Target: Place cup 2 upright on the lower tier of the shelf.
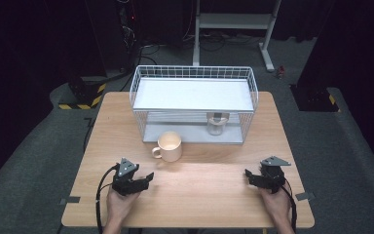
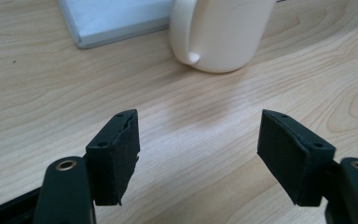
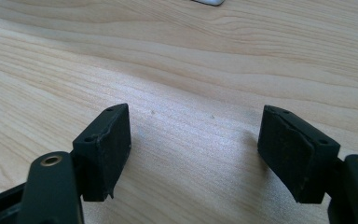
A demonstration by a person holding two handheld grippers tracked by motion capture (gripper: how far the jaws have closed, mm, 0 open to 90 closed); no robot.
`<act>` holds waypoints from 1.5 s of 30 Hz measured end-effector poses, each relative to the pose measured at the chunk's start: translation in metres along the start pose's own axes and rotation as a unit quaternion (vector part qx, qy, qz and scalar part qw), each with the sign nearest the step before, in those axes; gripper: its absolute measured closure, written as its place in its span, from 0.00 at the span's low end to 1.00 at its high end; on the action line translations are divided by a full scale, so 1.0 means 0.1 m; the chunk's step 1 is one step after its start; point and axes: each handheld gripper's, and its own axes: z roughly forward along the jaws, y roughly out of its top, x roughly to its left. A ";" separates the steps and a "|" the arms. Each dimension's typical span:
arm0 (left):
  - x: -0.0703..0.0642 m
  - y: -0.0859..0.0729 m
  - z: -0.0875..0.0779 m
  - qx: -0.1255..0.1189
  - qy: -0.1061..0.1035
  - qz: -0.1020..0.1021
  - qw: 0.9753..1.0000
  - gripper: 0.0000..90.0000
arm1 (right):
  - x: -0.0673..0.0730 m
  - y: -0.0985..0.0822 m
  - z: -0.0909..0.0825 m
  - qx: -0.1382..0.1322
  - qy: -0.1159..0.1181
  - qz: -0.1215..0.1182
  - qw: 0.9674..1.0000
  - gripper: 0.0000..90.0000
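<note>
Left gripper [image 1: 148, 177]: jaws spread wide, nothing between them, aimed at the cream mug [image 1: 169, 146] standing just ahead, near the wire rack [image 1: 193, 73]. Right gripper [image 1: 249, 174]: jaws likewise apart, empty, over bare table [image 1: 204, 195].

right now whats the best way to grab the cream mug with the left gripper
Grip the mug across its body, coming level from the near side with the left gripper. It stands upright, its handle points left, and the wire rack blocks the far side.
</note>
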 end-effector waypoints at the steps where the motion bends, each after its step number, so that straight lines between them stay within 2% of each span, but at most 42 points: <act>1: 0.00 0.01 0.01 0.000 0.001 0.003 1.000 0.34 | 0.00 0.00 0.00 0.000 0.000 0.000 1.000 0.29; 7: -0.02 0.10 0.12 0.006 -0.004 0.008 1.000 0.38 | 0.00 0.00 0.00 0.000 -0.001 0.002 1.000 0.29; 11: -0.02 0.18 0.17 0.006 0.002 0.012 1.000 0.39 | 0.00 0.00 0.00 0.000 -0.001 0.002 1.000 0.28; 19: 0.02 0.31 0.26 -0.001 0.007 0.017 1.000 0.41 | 0.00 0.00 0.00 0.000 -0.001 0.002 1.000 0.29; 25: 0.07 0.40 0.35 0.006 0.007 0.019 1.000 0.46 | 0.00 0.00 0.00 0.000 -0.001 0.002 1.000 0.29; 30: 0.11 0.40 0.40 0.003 0.005 0.005 1.000 0.49 | 0.00 0.00 0.00 0.000 -0.001 0.002 1.000 0.29; 33: 0.13 0.41 0.41 0.000 0.006 0.009 1.000 0.51 | 0.00 0.00 0.00 0.000 -0.001 0.002 1.000 0.29; 38: 0.14 0.41 0.45 -0.004 0.000 0.004 1.000 0.56 | 0.00 0.00 0.00 0.000 -0.001 0.002 1.000 0.29; 42: 0.12 0.45 0.49 0.004 -0.002 0.022 1.000 0.60 | 0.00 0.00 0.00 0.000 -0.001 0.002 1.000 0.29; 45: 0.10 0.49 0.50 0.005 0.005 0.026 1.000 0.65 | 0.00 0.00 0.00 0.000 -0.001 0.002 1.000 0.29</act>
